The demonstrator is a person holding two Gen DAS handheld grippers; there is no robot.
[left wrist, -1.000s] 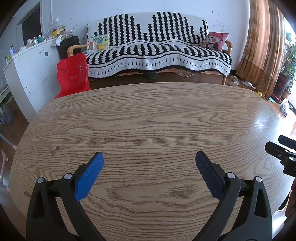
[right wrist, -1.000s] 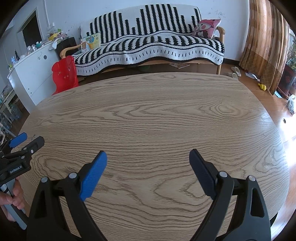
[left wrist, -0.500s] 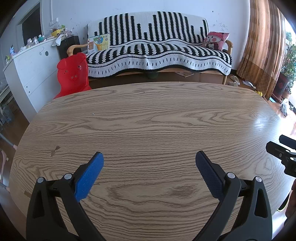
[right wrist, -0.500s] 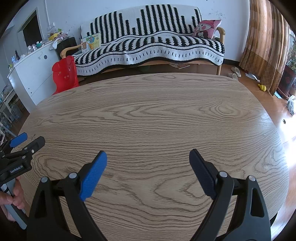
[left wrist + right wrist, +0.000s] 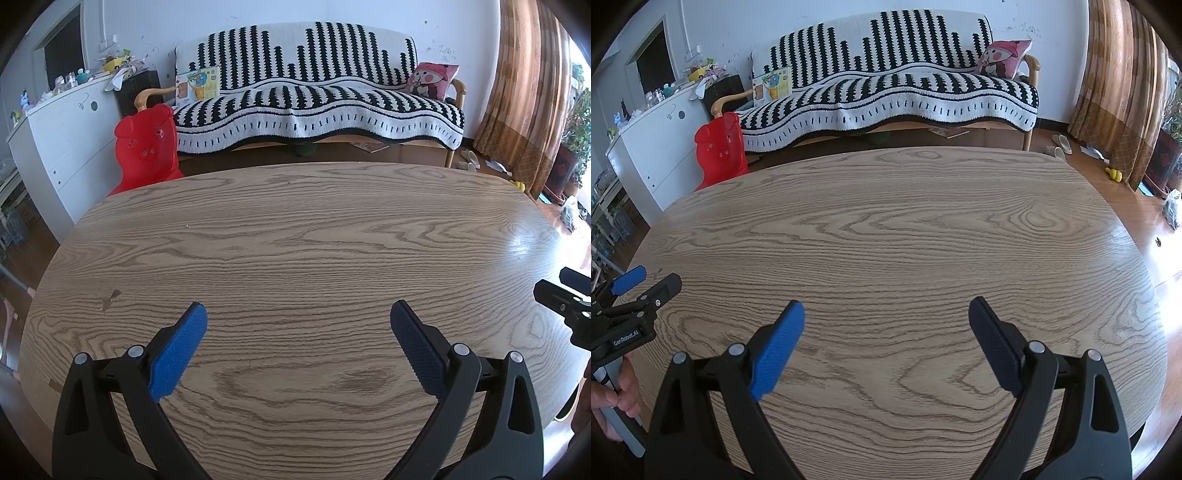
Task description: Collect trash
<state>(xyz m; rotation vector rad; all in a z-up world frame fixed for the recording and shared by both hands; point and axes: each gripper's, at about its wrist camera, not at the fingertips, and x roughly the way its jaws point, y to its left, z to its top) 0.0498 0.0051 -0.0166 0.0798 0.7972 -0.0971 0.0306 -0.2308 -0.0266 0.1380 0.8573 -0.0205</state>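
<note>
Left gripper (image 5: 298, 325), right gripper (image 5: 886, 320): jaws wide apart, holding nothing. No trash seen on surface (image 5: 295, 229). Look around slowly.

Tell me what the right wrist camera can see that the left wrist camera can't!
Only the right wrist view shows a hand gripping the left gripper's grey handle, and a small yellow toy on the floor by the curtain.

Only the left wrist view shows a small dark chip mark on the tabletop.

Both show the oval wooden table, the black-and-white striped sofa, the red pig-shaped plastic chair, and the open left gripper and open right gripper.
</note>
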